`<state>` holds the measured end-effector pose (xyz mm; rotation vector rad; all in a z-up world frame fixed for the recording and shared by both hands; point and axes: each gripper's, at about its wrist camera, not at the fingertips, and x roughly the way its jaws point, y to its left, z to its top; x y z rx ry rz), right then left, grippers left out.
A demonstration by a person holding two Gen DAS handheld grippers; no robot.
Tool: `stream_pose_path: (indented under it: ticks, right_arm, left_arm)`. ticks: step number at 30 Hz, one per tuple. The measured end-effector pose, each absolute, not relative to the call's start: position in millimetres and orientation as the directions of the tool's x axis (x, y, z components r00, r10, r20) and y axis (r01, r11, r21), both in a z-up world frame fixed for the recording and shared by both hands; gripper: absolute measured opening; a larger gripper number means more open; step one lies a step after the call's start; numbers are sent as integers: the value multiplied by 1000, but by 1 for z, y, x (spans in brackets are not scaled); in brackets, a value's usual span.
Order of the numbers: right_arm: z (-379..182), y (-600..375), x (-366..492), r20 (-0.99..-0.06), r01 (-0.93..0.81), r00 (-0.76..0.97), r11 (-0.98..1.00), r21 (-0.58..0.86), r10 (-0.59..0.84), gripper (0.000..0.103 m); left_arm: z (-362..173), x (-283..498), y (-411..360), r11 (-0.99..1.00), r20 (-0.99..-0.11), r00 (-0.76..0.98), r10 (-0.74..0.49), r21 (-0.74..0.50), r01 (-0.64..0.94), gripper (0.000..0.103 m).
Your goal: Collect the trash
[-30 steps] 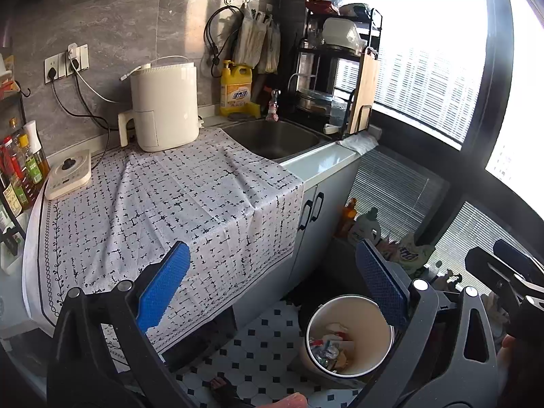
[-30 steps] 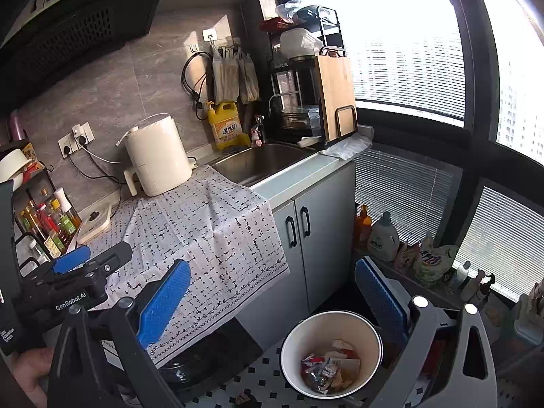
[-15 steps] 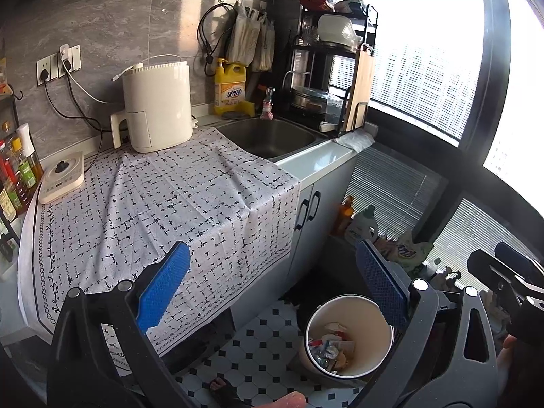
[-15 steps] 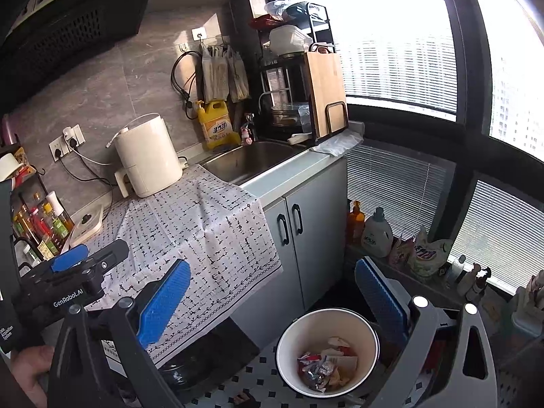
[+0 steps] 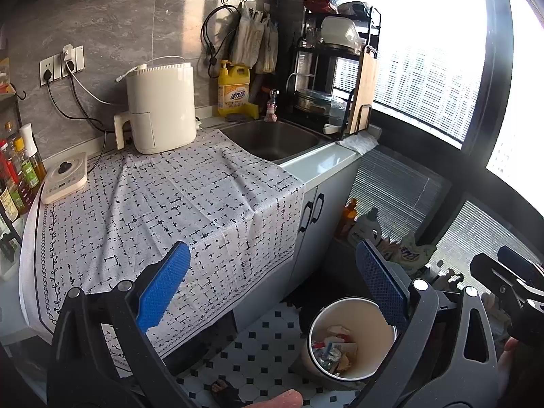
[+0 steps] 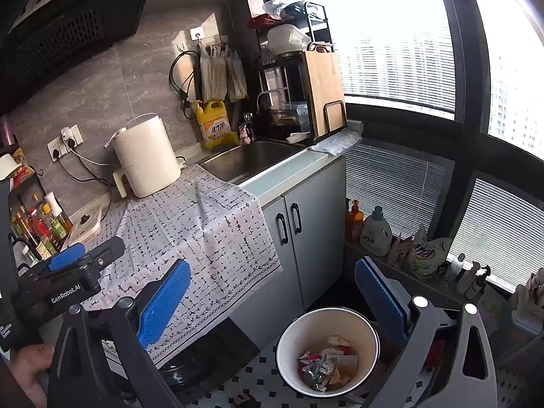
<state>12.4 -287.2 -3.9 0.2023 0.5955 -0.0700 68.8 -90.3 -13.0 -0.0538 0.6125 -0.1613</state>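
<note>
A white round trash bin [image 5: 353, 370] [image 6: 292, 370] stands on the tiled floor in front of the cabinet, with crumpled wrappers and paper [image 6: 323, 363] inside. My left gripper [image 5: 272, 289] hovers open above the counter's front edge and the bin, nothing between its blue pads. My right gripper [image 6: 272, 292] is open too, high over the bin and empty. In the right wrist view the left gripper [image 6: 81, 265] shows at the lower left. The right gripper's tips [image 5: 506, 268] show at the right edge of the left wrist view. No loose trash is visible on the patterned cloth [image 5: 163, 210].
A white appliance [image 5: 159, 105], an induction hob [image 5: 64, 178] and oil bottles [image 5: 20, 176] stand on the counter. The sink [image 5: 272, 139], yellow detergent [image 5: 234, 91] and dish rack [image 5: 340, 78] lie beyond. Bottles and pouches [image 6: 401, 238] line the window sill.
Both grippers have drifted slightly back and to the left, so the counter and bin shifted a little in view. Both stay open and empty.
</note>
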Motion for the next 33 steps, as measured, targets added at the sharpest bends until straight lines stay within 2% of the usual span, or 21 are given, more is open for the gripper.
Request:
stream_pose_path:
  ticks: [33]
  right_arm:
    - [-6, -293, 12, -563, 154, 826, 975, 163, -36, 95]
  left_arm:
    - [-15, 68, -98, 988, -560, 814, -155, -73, 138, 97]
